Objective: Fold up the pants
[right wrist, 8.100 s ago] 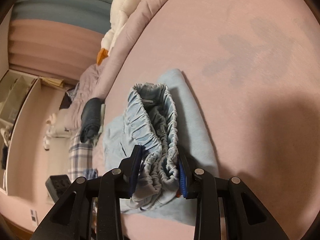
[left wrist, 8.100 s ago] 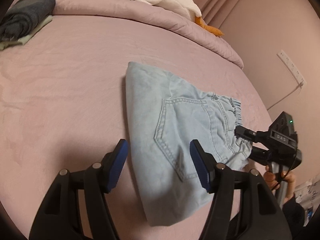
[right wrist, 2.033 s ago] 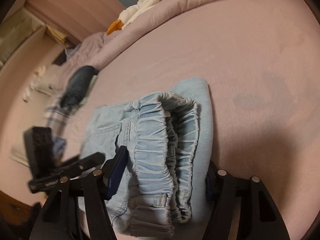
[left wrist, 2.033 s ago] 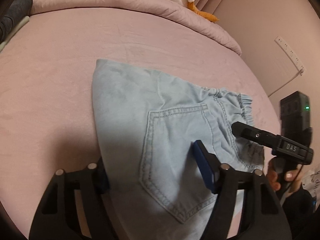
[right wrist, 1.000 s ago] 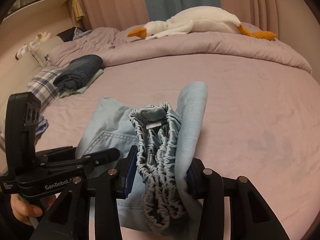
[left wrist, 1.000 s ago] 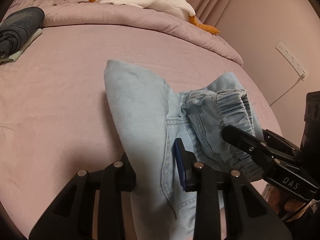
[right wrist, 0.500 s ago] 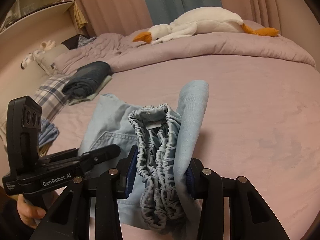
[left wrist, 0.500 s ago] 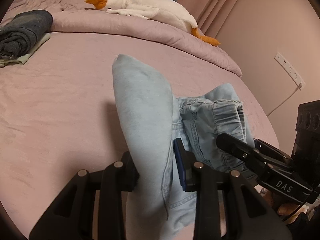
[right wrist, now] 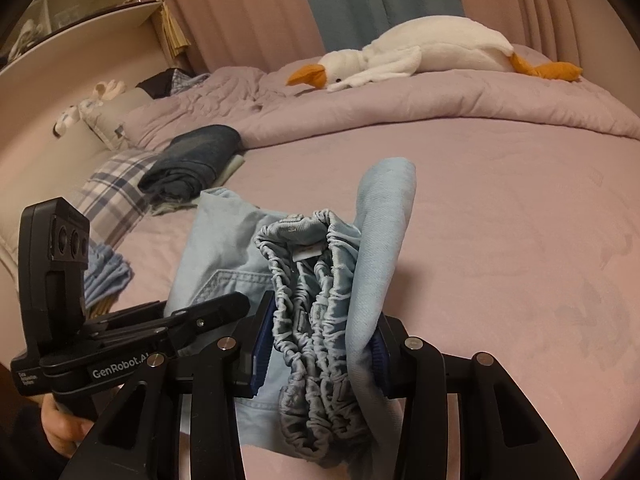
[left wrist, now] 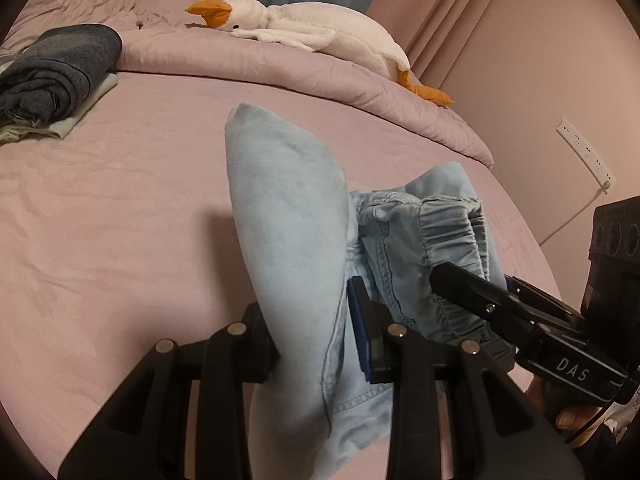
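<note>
Folded light blue denim pants hang lifted over the pink bed. My left gripper is shut on the folded leg side, which stands up between its jaws. My right gripper is shut on the bunched elastic waistband and the outer fold beside it. The right gripper shows at the right of the left wrist view, clamped on the waistband. The left gripper shows at the lower left of the right wrist view, with a hand under it.
A white plush goose lies on the rolled pink duvet at the far side. Folded dark clothes sit at the far left, near a plaid pillow. A wall socket and cable are at the right.
Both grippers have carried the pants up and away from the bed, still shut on them. The folded leg side now stands taller and the goose and duvet show more fully.
</note>
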Demonstrator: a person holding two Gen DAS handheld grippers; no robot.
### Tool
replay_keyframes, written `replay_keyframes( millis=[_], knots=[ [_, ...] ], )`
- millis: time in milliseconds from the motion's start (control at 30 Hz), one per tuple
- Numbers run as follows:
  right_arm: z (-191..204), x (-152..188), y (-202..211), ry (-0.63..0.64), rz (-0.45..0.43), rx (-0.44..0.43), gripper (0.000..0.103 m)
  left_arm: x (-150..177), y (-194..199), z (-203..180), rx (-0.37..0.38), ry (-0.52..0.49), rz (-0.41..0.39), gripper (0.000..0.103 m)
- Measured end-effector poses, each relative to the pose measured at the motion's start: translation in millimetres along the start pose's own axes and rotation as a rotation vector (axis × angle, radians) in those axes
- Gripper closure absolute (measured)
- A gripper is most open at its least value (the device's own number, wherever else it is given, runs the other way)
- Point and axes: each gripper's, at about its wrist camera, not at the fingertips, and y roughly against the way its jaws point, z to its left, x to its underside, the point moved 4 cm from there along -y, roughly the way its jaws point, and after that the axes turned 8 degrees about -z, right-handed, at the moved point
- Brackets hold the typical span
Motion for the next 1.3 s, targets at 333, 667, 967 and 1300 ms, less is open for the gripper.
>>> replay_keyframes(
  millis=[333, 667, 967, 1300],
  knots=[
    [8.5, -17.8, -21.8, -0.033, -0.006, -0.047, 0.060, -23.8, -7.1, 15.2, -0.033, 0.002, -0.001, 0.072],
    [8.9, -29.7, -36.2, -0.053, -0.023, -0.063, 0.060, -43.6, -18.2, 23.4, -0.045, 0.008, -0.006, 0.072],
    [3.5, -45.8, -44.3, -0.082, -0.045, -0.064, 0.060, -64.2, -28.9, 24.9, -0.046, -0.005, -0.010, 0.072],
    [-17.0, -41.1, -71.7, -0.123, 0.027, -0.045, 0.060, -55.3, -62.3, 39.8, -0.079, 0.015, 0.059, 0.072]
  ],
)
